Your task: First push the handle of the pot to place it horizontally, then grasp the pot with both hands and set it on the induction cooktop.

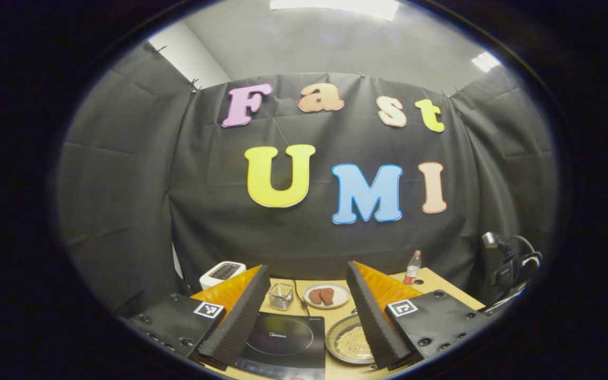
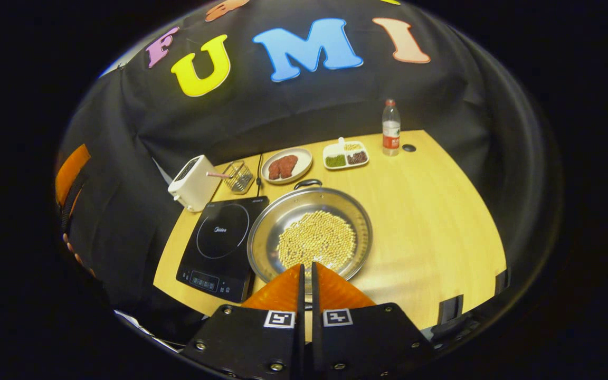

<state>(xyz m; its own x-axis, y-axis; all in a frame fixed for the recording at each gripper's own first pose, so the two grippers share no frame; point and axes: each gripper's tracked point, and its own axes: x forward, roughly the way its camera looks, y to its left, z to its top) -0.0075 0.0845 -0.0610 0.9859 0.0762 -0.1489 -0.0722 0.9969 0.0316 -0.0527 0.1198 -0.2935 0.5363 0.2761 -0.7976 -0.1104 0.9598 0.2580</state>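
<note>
In the right gripper view we see the pot [image 2: 310, 232] in the middle of the frame. It stands on the desk [image 2: 430, 221], just to the right of the induction cooktop [image 2: 225, 240], and it holds pale beans. One handle [image 2: 307, 183] shows at the pot's far rim, at the upper side of it in the frame. The near rim is hidden behind our right gripper [image 2: 307, 274], so we cannot tell if there is a second handle there.

The right gripper is pressed together with nothing between its fingers, and it hovers over the near edge of the pot. We cannot tell if it touches the rim. In the left gripper view, the left gripper [image 1: 306, 295] is spread wide and held high. It points at the wall, with the cooktop [image 1: 283, 340] and the pot [image 1: 347, 343] low in the frame between its fingers.

We judge the task is at its beginning. The pot is not on the cooktop, and neither gripper holds it. The handle, as far as we see, is not yet pushed sideways. Left to do: the push, then the grasp with both grippers, then the move to the left.
</note>
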